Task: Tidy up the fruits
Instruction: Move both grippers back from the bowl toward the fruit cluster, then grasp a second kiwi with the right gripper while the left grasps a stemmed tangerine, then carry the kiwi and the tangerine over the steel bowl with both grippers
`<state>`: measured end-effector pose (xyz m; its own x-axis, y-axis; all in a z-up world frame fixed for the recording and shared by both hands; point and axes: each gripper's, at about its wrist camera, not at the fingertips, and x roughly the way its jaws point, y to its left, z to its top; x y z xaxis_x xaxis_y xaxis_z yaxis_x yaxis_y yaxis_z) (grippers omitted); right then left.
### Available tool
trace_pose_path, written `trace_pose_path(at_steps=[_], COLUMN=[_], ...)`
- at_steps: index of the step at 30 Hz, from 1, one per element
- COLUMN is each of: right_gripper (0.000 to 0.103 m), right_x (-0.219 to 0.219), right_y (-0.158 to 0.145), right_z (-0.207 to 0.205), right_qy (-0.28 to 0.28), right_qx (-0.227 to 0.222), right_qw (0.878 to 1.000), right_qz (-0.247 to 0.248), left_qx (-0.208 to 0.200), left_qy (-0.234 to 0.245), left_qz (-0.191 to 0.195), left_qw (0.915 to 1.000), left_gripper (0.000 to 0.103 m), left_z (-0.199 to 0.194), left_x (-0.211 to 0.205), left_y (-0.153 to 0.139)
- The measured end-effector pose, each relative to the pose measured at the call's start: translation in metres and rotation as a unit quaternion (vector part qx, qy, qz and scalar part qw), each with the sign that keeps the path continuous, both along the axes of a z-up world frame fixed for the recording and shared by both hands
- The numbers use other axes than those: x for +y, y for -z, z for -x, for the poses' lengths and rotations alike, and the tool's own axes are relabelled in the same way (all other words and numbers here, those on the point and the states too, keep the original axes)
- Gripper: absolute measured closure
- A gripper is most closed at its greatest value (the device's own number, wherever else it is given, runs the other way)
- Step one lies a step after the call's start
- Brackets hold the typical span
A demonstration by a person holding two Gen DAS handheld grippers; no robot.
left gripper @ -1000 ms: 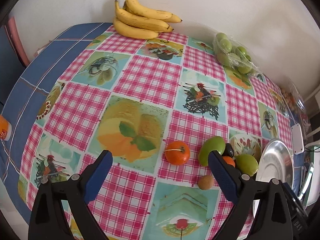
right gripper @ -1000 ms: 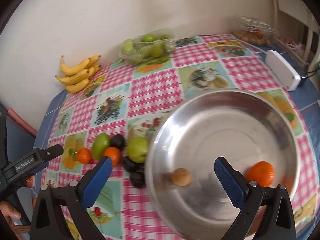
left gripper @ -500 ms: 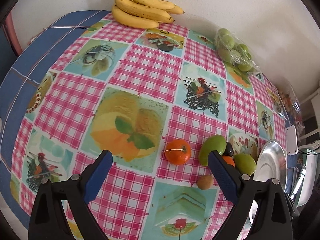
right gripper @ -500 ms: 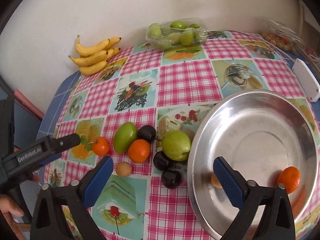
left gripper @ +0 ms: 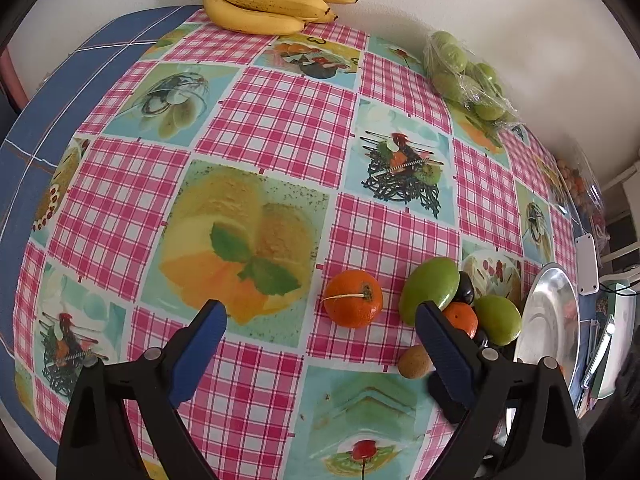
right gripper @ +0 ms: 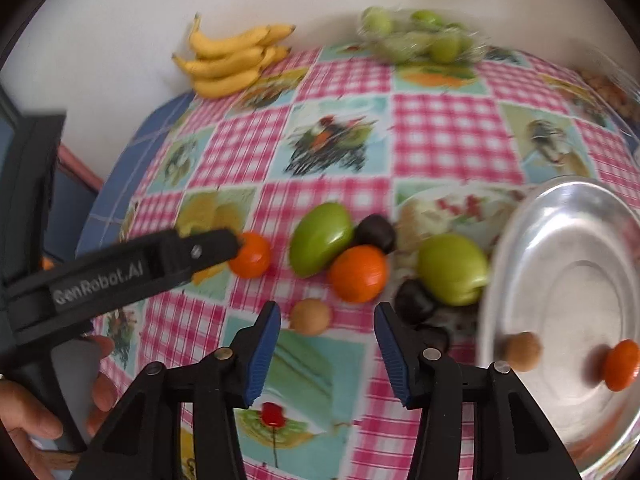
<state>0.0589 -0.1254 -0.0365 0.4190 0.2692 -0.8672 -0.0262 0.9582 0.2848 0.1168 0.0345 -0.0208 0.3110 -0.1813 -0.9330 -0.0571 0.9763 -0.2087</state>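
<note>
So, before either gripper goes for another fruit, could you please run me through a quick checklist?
1. Left gripper open and empty: ok.
2. Mandarin lies ahead of the left gripper, clear of other fruit: ok.
3. Right gripper jaws closing with nothing between them, small brown fruit just ahead: not ok, too early.
4. Steel bowl has room; it holds only a brown fruit and an orange one: ok.
5. Right gripper clear of the dark plums beside its path: cannot tell, blurred.
</note>
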Motion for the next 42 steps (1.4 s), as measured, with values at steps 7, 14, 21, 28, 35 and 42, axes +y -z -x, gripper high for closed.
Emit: trace_pose_path(at_steps=[7,14,21,28,35,42], right_gripper=[0.058,0.064,0.070,0.074,0.074,0.074], right_x=[0.024,0.027,0.028,0.023,0.019,0.012], right_y=[0.016,0.026,0.028,0.027,0.028,0.026], right_z=[-0.009,-0.017,-0.021,-0.018,-0.017,-0.015], right_qy=[-0.010,-0.002,-0.003,0.009,0.017,0.025], right_qx=[0.023,0.036,0.034,0.038,0.043,0.046], right_qw=[0.999,0.999,0.999,0.999,0.999,0.998], right_qz=[0.019,0.029,0.030,0.018,0.002,-0.016], left_qx=[0.010,0.014,0.020,0.022,0.026,0.023], left_qy=[0.014,0.029,0.034,0.036,0.024,0.012], left_qz=[0.007,0.013,0.014,0.031,0.044,0.050], left_qw=[0.9998,0.9994,0.9991,0.9986,0.9984,0.9984], left_gripper=[0.019,0.032,0.045,0.064,0.064,0.064], left_z=[-0.008,-0.014,-0.019,-0.019,-0.020,-0.017], left_x=[-0.003,-0.011,-0.017,-0.018,-0.015,-0.008], left_y=[0.009,0.016,0.027,0.027,0.027,0.022])
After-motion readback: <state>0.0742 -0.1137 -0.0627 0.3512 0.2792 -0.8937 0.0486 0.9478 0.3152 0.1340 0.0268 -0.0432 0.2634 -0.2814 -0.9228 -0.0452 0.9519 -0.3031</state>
